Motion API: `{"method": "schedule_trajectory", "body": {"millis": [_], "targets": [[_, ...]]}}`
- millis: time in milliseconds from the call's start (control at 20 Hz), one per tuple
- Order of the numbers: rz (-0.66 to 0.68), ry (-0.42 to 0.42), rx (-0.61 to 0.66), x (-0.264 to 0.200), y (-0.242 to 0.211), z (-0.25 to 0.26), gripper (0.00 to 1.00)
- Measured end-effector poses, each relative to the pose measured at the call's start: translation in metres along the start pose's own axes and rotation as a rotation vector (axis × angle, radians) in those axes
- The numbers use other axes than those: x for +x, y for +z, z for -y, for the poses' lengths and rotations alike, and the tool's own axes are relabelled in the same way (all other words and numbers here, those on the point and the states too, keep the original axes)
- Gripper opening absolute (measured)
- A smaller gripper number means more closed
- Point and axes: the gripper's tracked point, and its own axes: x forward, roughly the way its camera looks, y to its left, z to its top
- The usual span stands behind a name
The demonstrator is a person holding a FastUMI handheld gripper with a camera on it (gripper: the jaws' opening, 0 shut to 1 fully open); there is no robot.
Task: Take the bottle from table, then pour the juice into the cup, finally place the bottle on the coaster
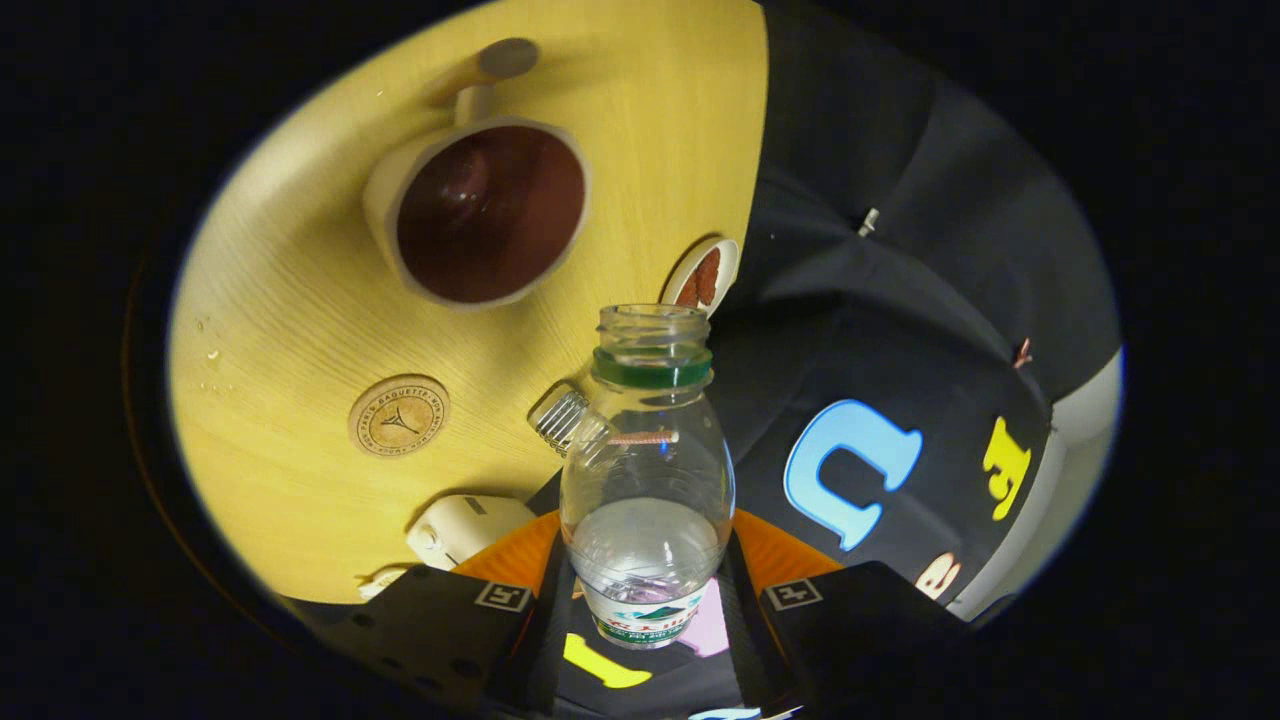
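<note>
My gripper (645, 605) is shut on a clear plastic bottle (645, 480), its two fingers pressing the labelled lower body. The bottle is uncapped, has a green neck ring, and holds a little clear liquid low down. It is lifted off the yellow wooden table (300, 300), and the view is rolled to one side. Beyond the bottle's mouth stands a pale cup (480, 210) with a dark brown inside and a handle on its far side. A round wooden coaster (399, 416) lies on the table between the cup and my fingers, off to the side of the bottle.
A ribbed bottle cap (562, 415) lies on the table right beside the bottle's shoulder. A small white dish (703, 276) with something reddish sits near the table's edge. A white device (465, 528) rests close to my fingers. The black booth cloth (900, 330) hangs past the table's edge.
</note>
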Motion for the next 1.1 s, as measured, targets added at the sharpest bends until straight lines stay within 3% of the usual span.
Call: {"method": "schedule_trajectory", "body": {"millis": [550,700,1100], "targets": [[-0.081,0.064,0.834,-0.037,-0.039,0.064,0.69],[-0.067,0.098,1.012,-0.041,-0.049,0.06,0.7],[0.064,0.062,1.465,-0.035,-0.073,0.061,0.7]]}}
